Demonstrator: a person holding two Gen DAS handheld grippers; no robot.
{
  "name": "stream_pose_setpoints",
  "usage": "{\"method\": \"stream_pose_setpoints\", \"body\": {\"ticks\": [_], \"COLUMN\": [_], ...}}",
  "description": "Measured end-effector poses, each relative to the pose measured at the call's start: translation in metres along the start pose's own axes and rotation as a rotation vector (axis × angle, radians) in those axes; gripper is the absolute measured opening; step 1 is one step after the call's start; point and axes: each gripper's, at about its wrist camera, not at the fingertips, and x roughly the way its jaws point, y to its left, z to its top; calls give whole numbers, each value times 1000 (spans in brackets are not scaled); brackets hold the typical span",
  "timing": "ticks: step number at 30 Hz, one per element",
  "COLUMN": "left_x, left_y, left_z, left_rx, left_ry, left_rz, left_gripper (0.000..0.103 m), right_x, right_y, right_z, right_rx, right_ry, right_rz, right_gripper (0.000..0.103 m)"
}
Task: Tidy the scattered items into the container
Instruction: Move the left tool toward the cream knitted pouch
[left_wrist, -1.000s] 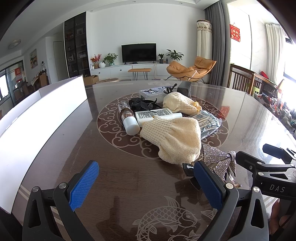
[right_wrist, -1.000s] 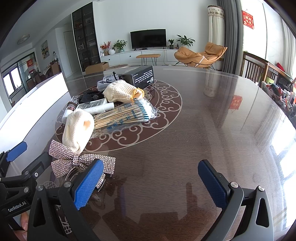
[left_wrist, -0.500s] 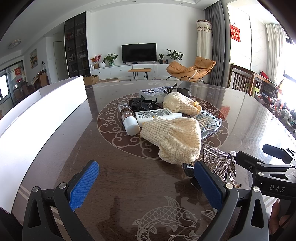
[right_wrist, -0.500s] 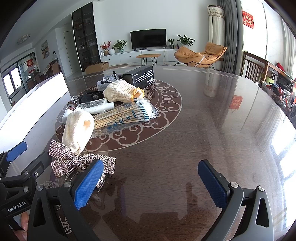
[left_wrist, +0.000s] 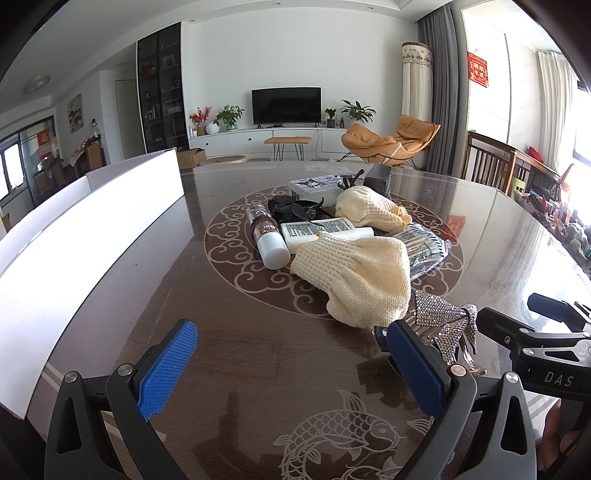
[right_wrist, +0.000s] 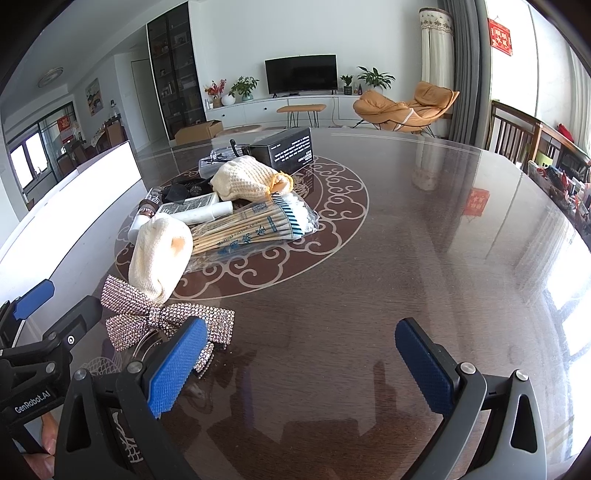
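Left wrist view takes in a dark wooden table (left_wrist: 229, 332) inlaid with a pale scroll ring and a fish motif. Along its left edge stands the white container (left_wrist: 85, 229), its long wall facing the scattered pile. At the middle of the ring lie two cream knitted mitts (left_wrist: 362, 273), one near the camera and one farther back beside a black box (right_wrist: 284, 149). A clear bag of cotton swabs (right_wrist: 255, 225) rests between the mitts, touching the nearer one. A white tube (left_wrist: 317, 232) and a brown bottle with a white cap (left_wrist: 267, 240) lie side by side on the left of the pile, with a black hair clip (left_wrist: 295, 206) and a clear lidded case (left_wrist: 314, 184) behind them. A rhinestone bow (right_wrist: 162, 317) sits nearest the tools, just beside the near mitt. The left gripper (left_wrist: 291, 365) hangs over bare wood, blue pads spread wide and holding nothing. The right gripper (right_wrist: 299, 365) is likewise spread and empty, its left pad just beside the bow.
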Motion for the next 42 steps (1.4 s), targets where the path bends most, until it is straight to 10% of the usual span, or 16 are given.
{"method": "stream_pose_setpoints", "body": {"ticks": [8, 15, 21, 29, 42], "left_x": [-22, -32, -28, -19, -9], "left_y": [32, 34, 15, -16, -23], "left_z": [-8, -16, -20, -23, -22], "left_rx": [-51, -39, 34, 143, 164], "left_ry": [-9, -12, 22, 74, 164], "left_rz": [9, 7, 27, 75, 77], "left_gripper": [103, 103, 103, 103, 103], "right_x": [-21, -2, 3, -14, -1], "right_y": [19, 58, 13, -17, -13], "right_z": [-15, -15, 6, 9, -4], "right_rx": [-48, -180, -95, 18, -17], "right_ry": [54, 84, 21, 85, 187], "right_rz": [228, 170, -122, 27, -1], "right_gripper": [102, 102, 102, 102, 102]}}
